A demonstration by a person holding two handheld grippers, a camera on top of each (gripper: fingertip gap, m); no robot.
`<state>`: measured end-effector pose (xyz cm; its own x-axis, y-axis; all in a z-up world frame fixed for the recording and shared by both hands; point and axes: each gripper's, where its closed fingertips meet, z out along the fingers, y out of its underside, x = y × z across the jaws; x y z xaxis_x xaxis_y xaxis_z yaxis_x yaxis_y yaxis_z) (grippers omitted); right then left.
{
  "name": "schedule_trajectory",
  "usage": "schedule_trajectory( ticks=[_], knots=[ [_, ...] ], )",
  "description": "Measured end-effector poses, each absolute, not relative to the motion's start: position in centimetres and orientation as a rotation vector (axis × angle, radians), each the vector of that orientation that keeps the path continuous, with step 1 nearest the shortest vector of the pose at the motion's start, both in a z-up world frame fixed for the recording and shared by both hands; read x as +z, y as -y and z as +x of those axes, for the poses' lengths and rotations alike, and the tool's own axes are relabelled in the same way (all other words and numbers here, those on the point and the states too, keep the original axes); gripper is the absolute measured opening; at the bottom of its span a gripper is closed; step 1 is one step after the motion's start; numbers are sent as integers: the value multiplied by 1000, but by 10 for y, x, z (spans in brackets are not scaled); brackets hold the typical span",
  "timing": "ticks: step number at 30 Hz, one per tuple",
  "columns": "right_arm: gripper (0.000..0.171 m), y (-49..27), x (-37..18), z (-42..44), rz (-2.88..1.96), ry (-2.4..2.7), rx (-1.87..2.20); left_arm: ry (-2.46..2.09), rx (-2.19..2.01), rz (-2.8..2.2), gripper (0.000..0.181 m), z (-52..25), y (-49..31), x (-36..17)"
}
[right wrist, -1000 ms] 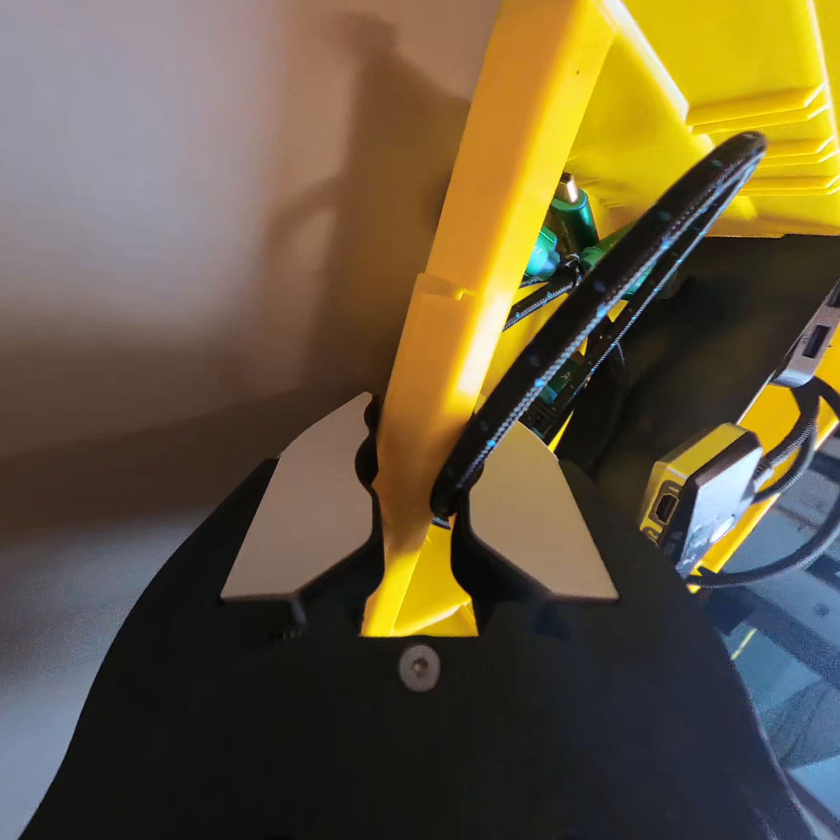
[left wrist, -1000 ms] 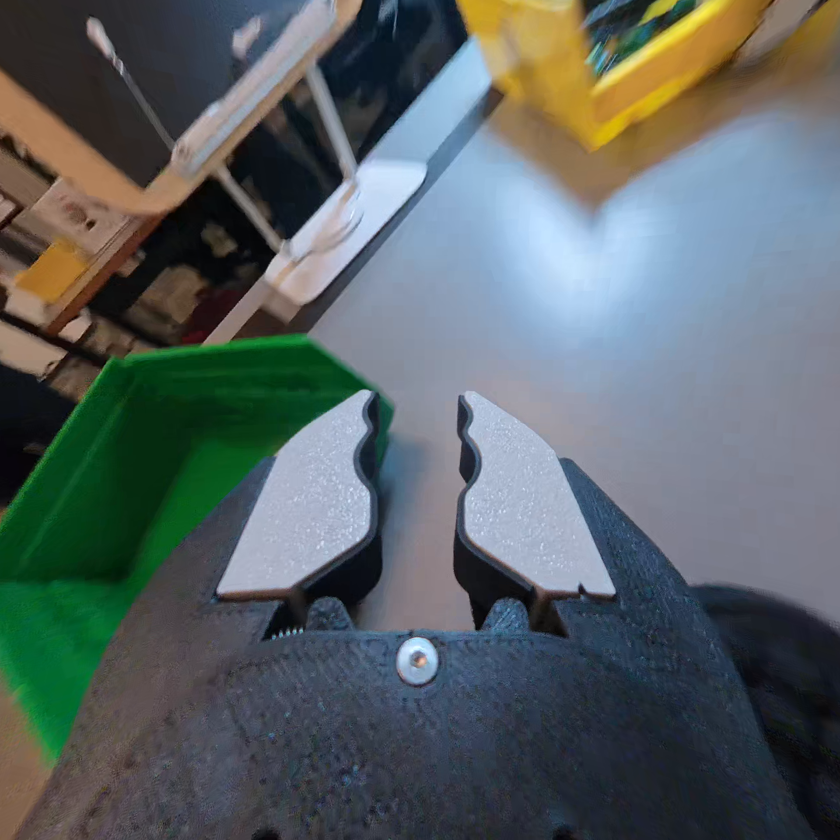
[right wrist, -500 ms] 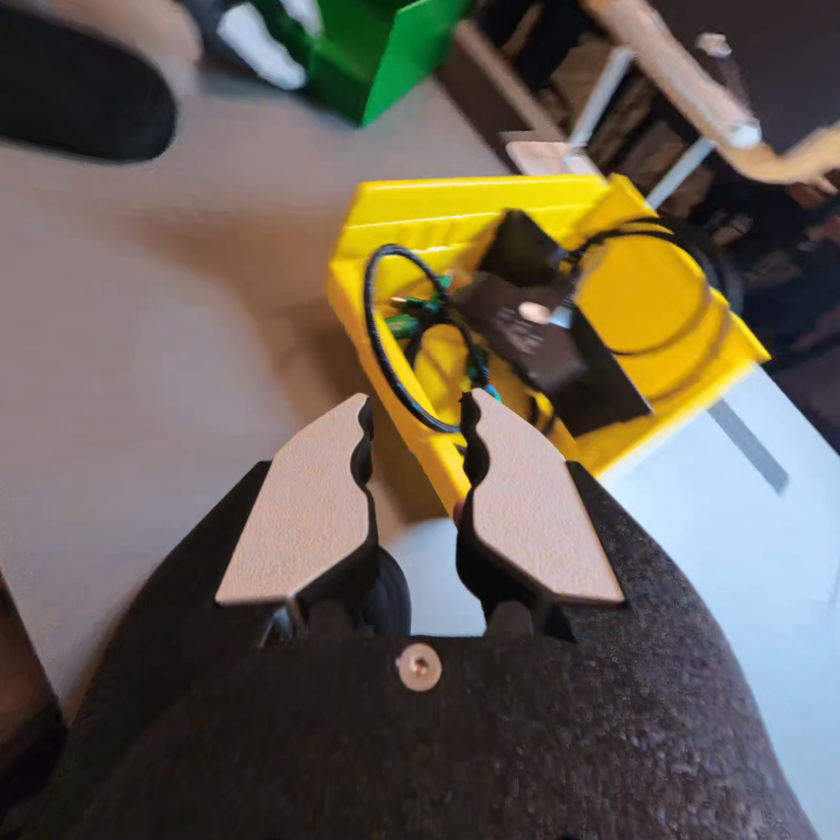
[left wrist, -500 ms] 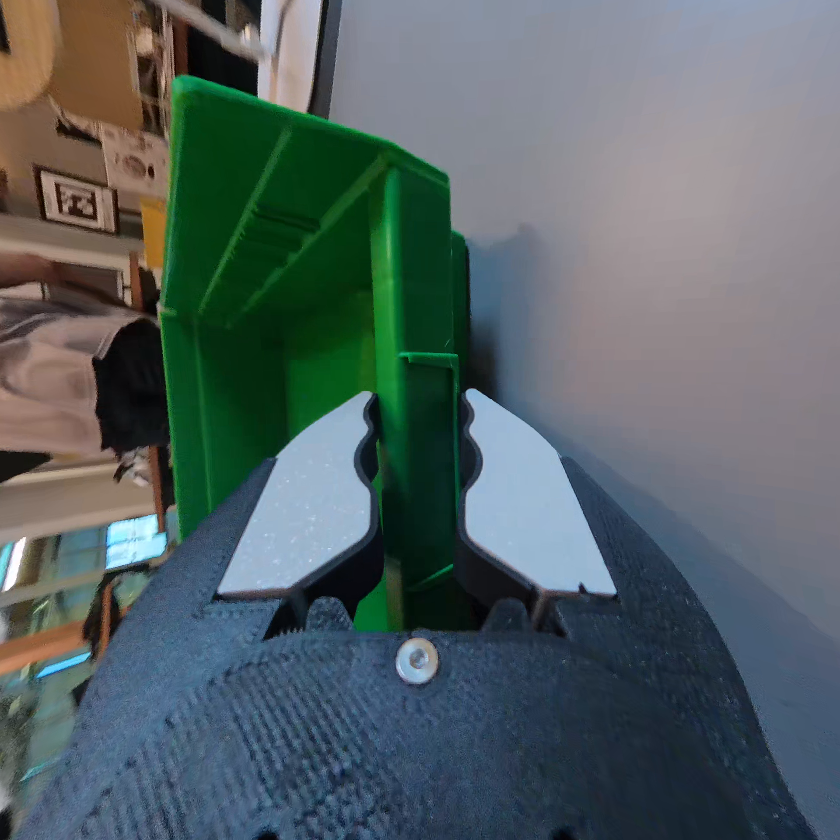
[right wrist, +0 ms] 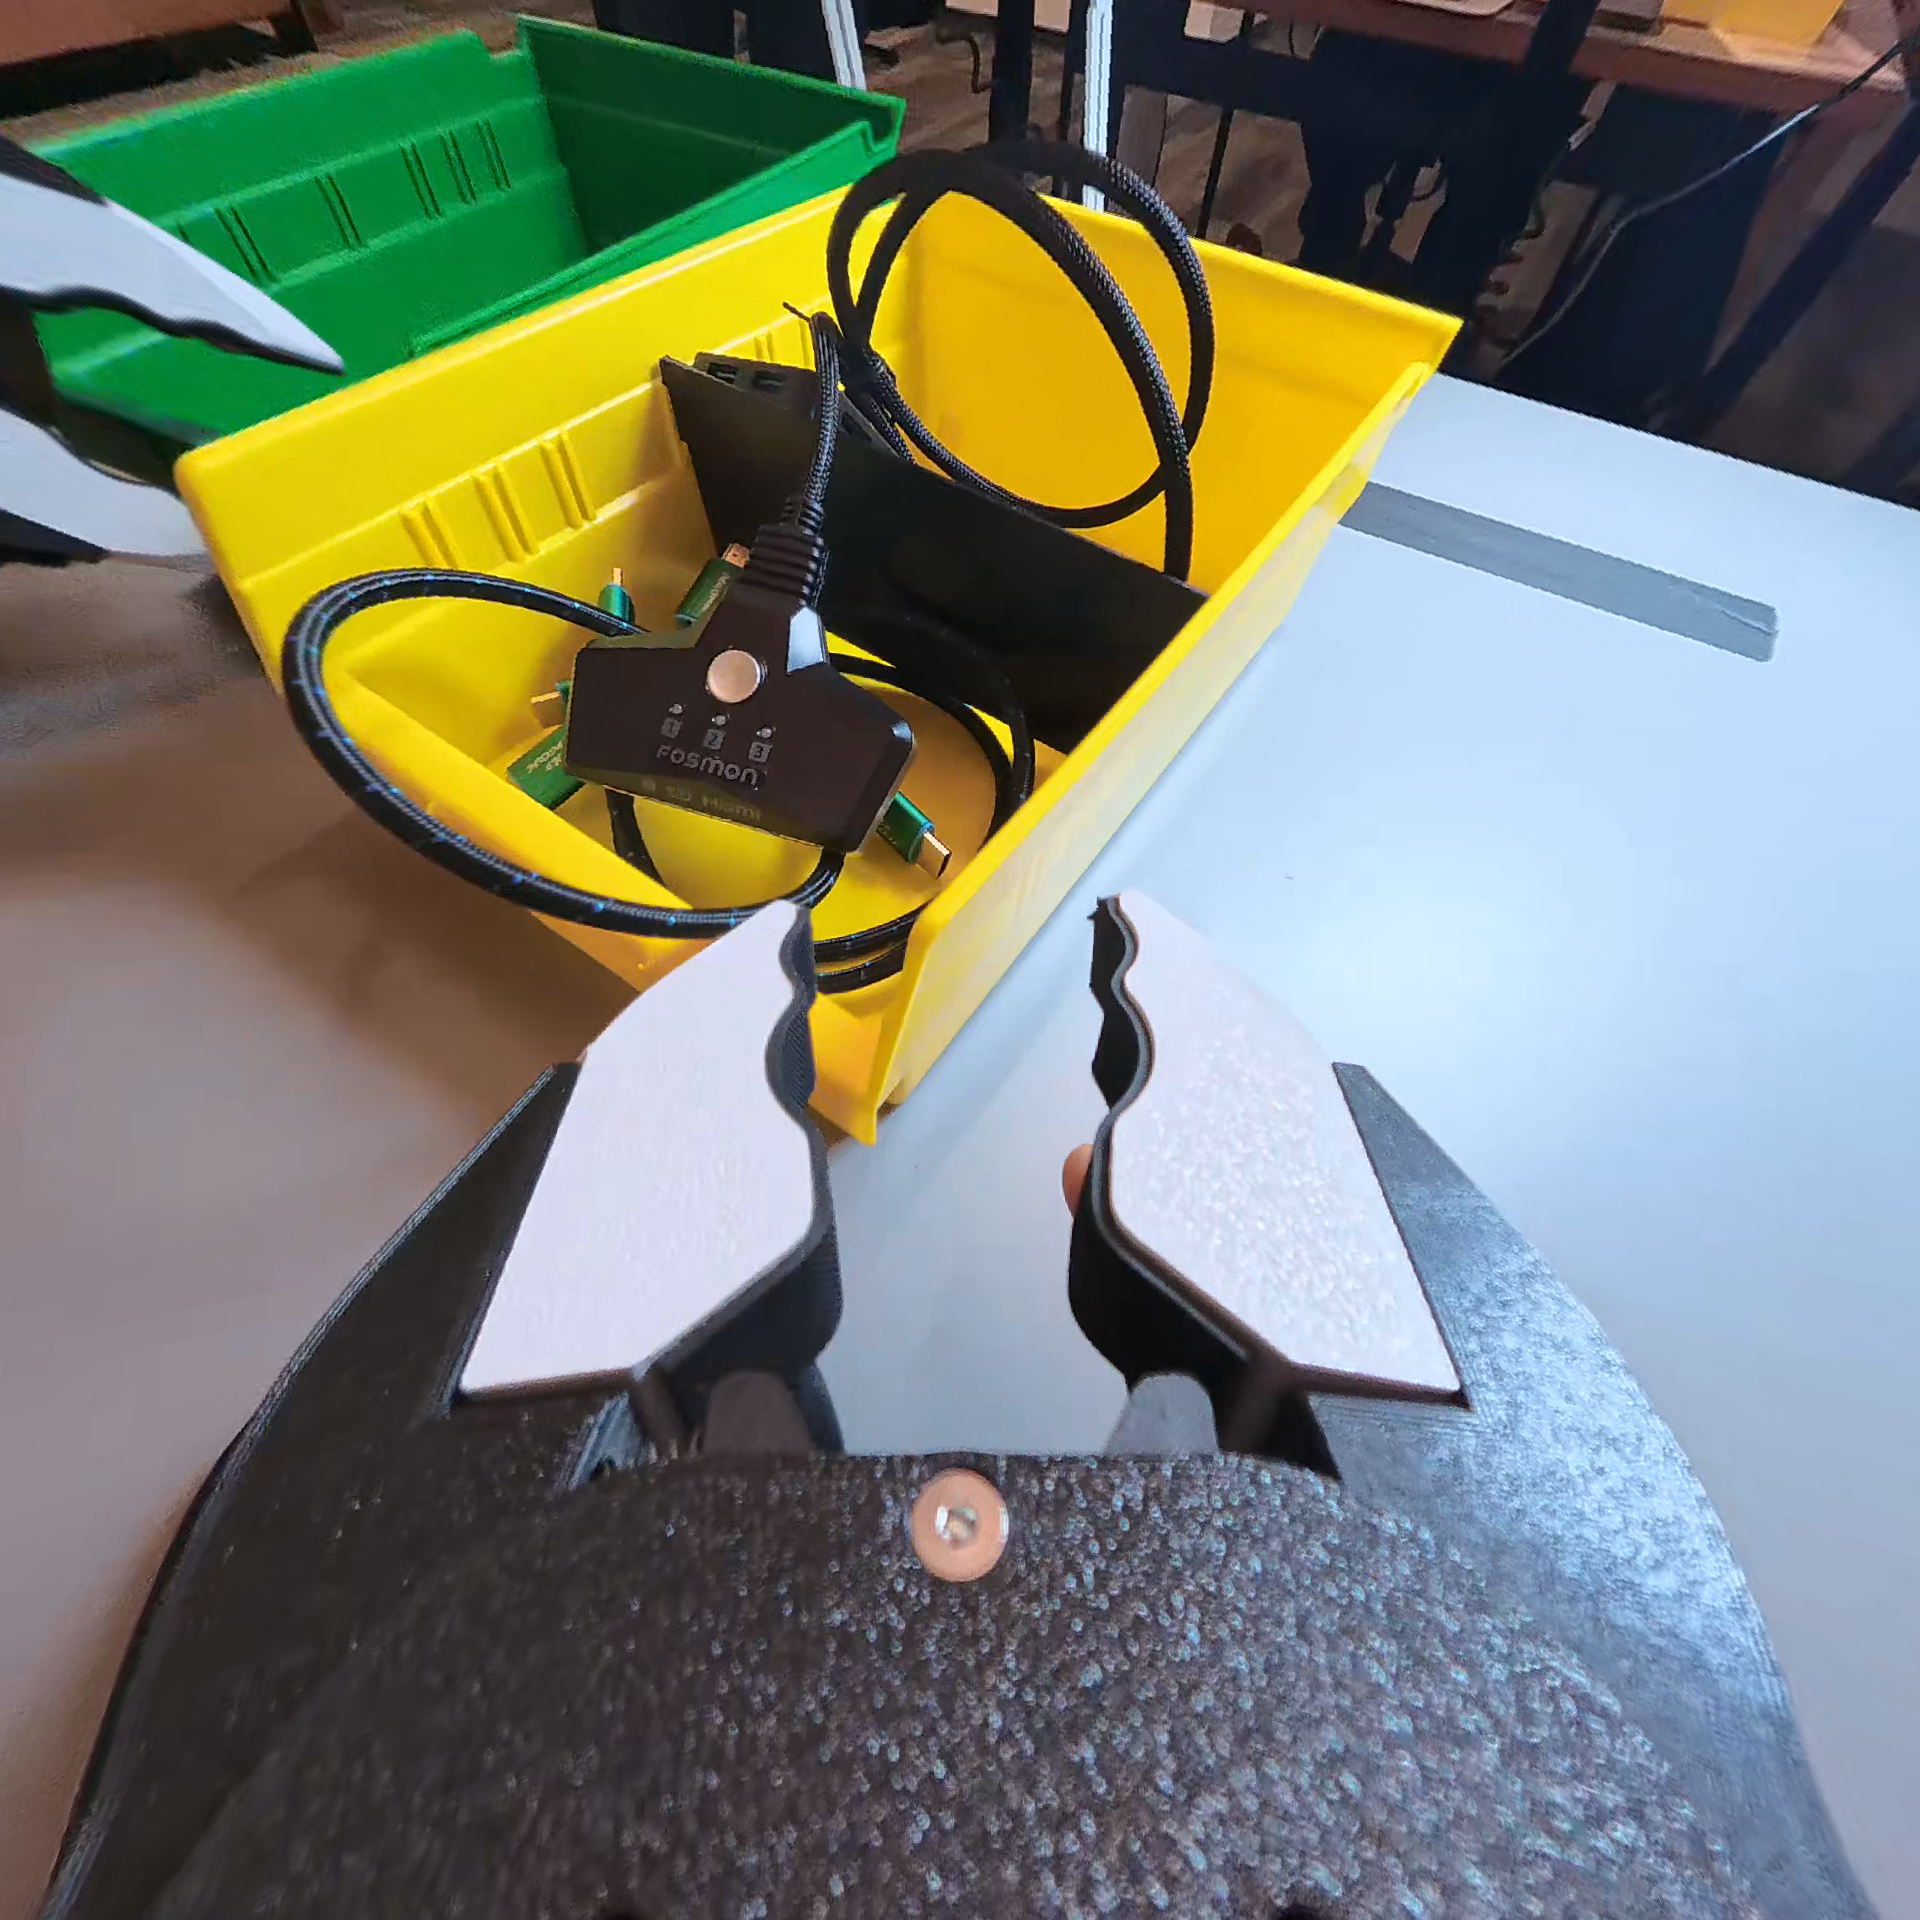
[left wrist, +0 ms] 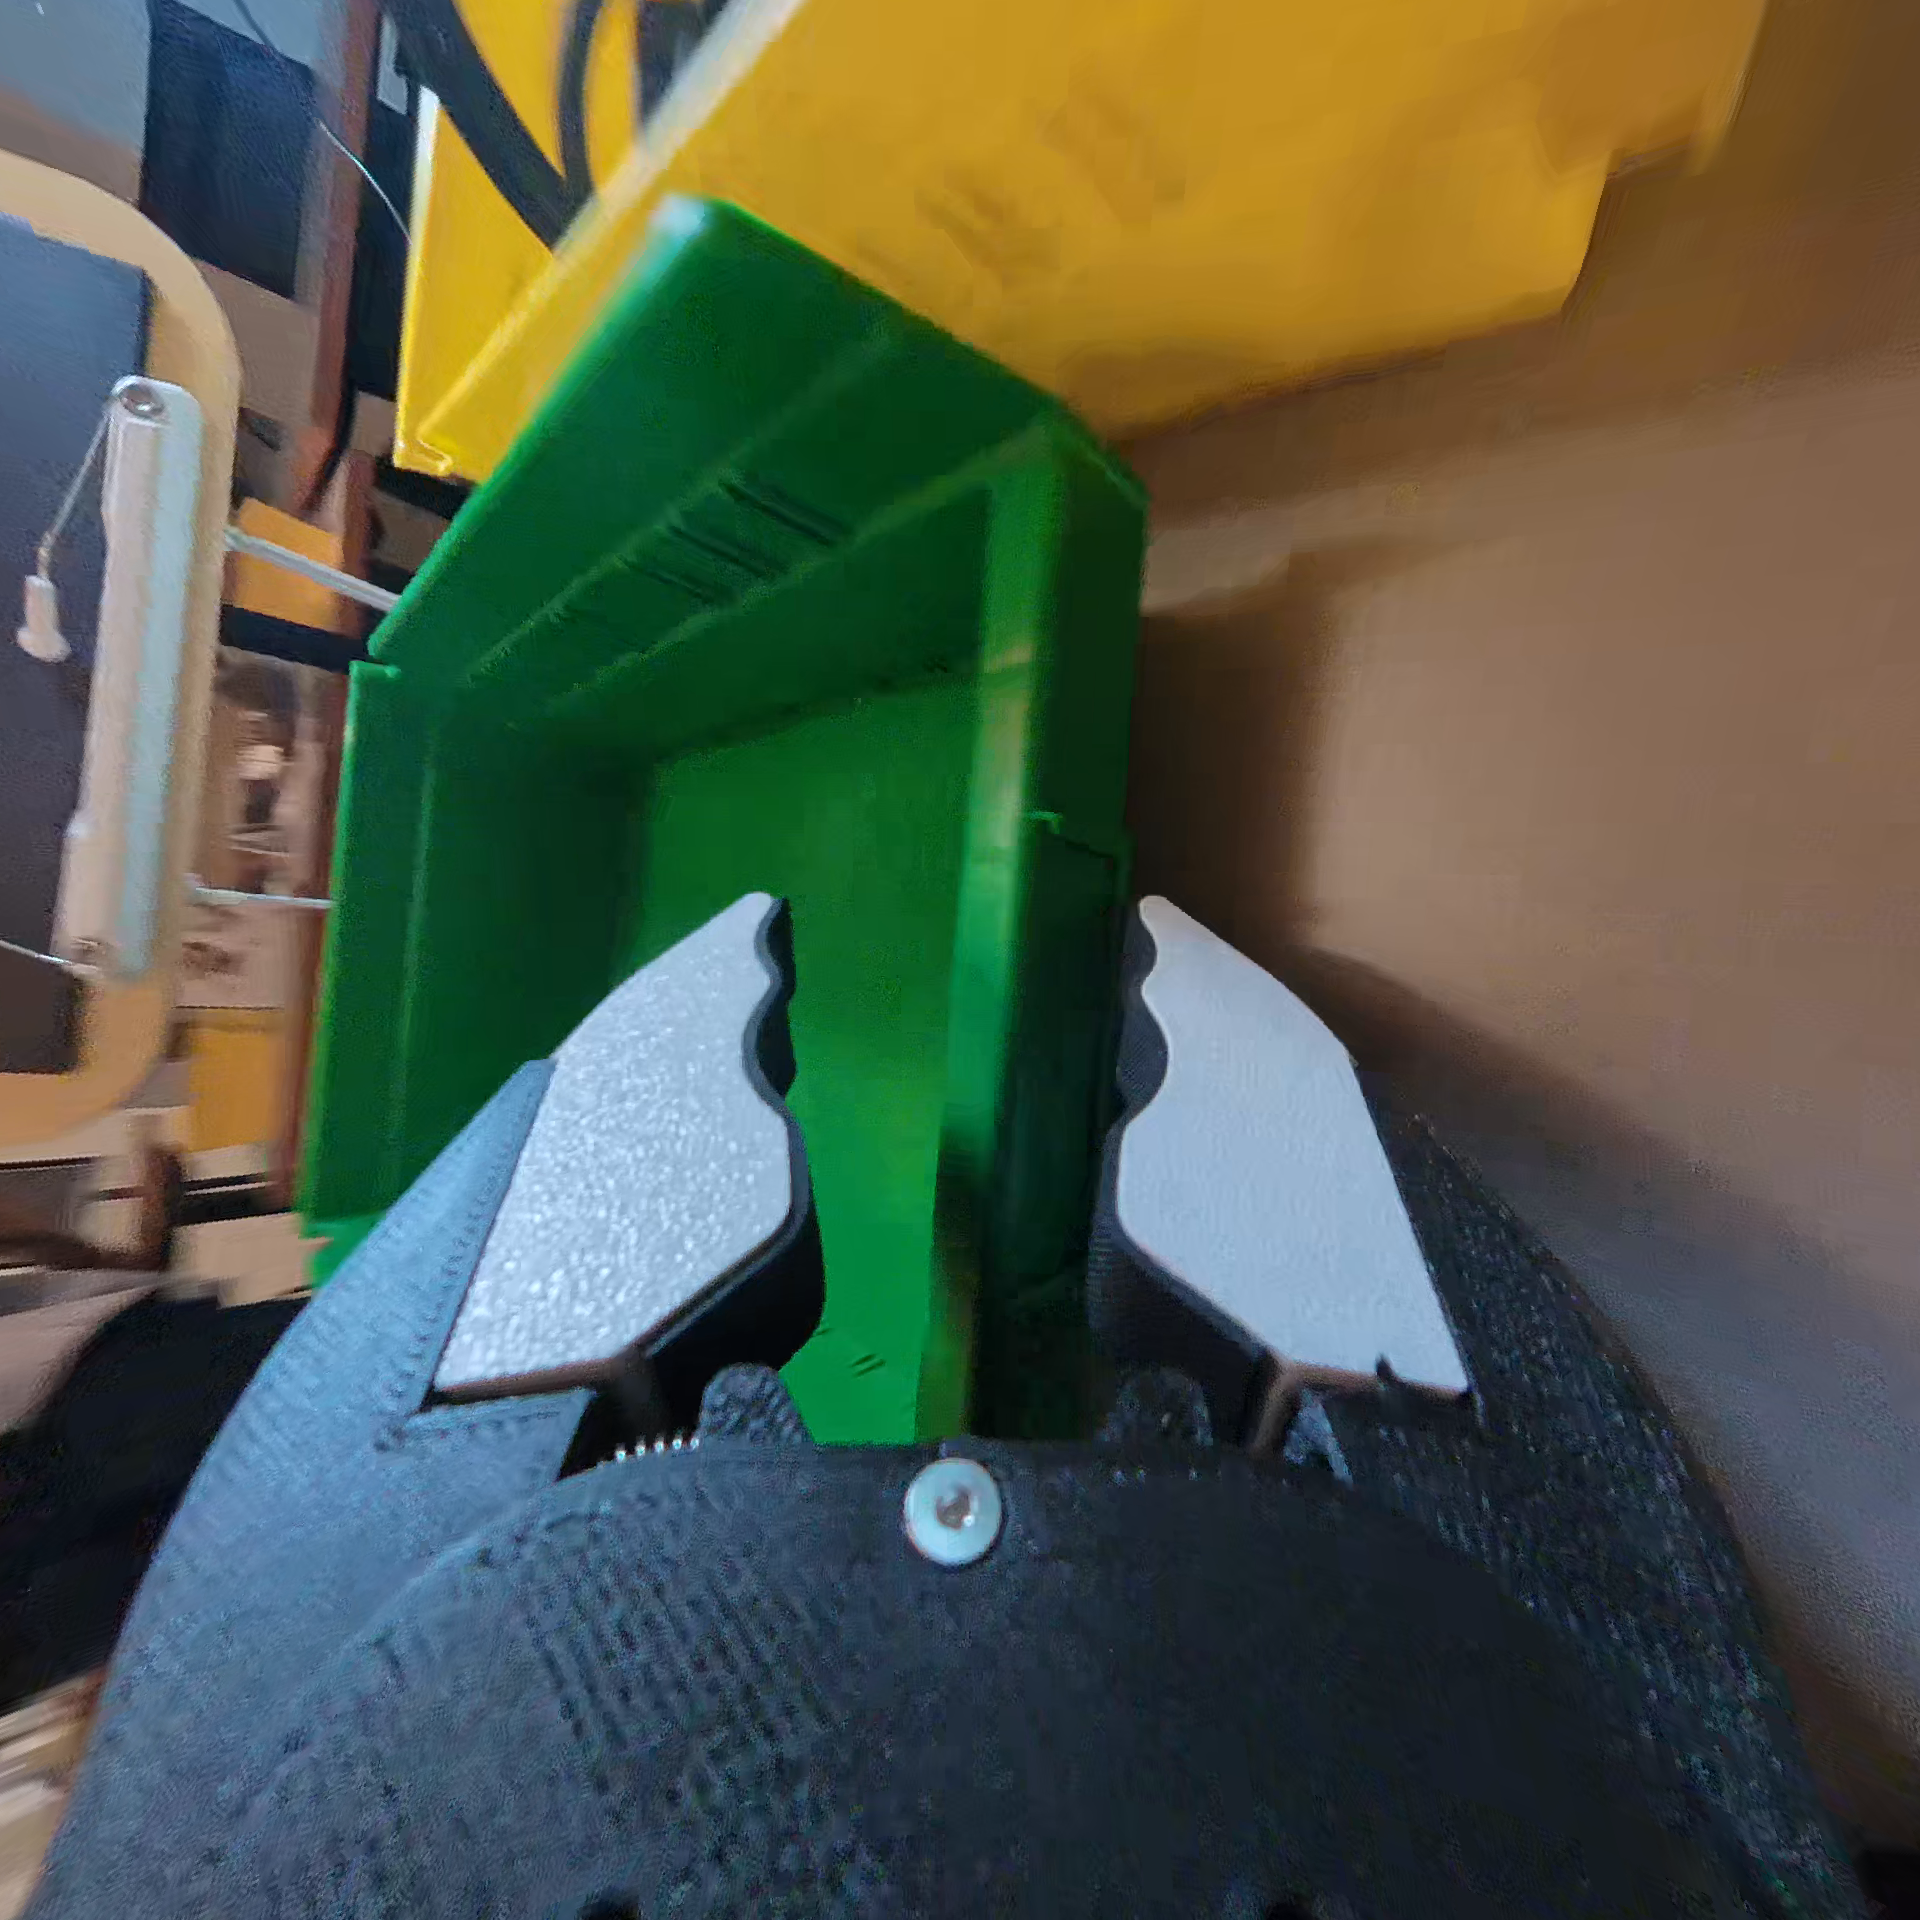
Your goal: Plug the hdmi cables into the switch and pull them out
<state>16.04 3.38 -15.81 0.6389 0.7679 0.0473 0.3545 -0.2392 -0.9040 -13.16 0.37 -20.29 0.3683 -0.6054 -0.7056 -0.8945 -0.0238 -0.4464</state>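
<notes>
Grey table (right wrist: 1558, 883): two bins; left tongs (left wrist: 961, 935) straddle green bin (left wrist: 727, 644) wall, right tongs (right wrist: 951, 930) agape, empty.

left gripper (left wrist: 961, 1049) fingers spread wide and rolled sideways, right gripper (right wrist: 951, 997) fingers parted, empty, angled downward

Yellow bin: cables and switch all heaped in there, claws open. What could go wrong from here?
1. The switch lies on looped cables; lifting it could drag the tangle along.
2. One loop hangs over the yellow bin wall near the right claw and may snag.
3. The left claw straddles the green bin wall; closing could grab the bin.
</notes>
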Motion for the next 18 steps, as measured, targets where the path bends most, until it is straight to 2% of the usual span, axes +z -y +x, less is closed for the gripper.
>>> schedule_trajectory(
  ticks=[3, 8, 11, 14, 16, 18],
  knots=[
    [50, -41, -165, 156, -1857, 899, 498, -1136, 8, -1693, 47, -90, 23, -176],
    [42, -54, -173, 149, -1887, 891, 480, -795, -500, -1788, 47, -23, 44, -156],
    [42, -57, -172, 150, -1870, 895, 414, -737, -418, -1799, 50, -6, 27, -160],
    [42, -59, -137, 162, -1706, 934, 166, -739, -295, -1797, 45, -8, 15, -160],
    [27, -50, -110, 148, -1590, 1098, 80, -744, -264, -1792, 39, -11, 12, -162],
    [35, -43, -109, 121, -1658, 1309, 152, -738, -266, -1789, 36, -13, 9, -163]
  ],
)
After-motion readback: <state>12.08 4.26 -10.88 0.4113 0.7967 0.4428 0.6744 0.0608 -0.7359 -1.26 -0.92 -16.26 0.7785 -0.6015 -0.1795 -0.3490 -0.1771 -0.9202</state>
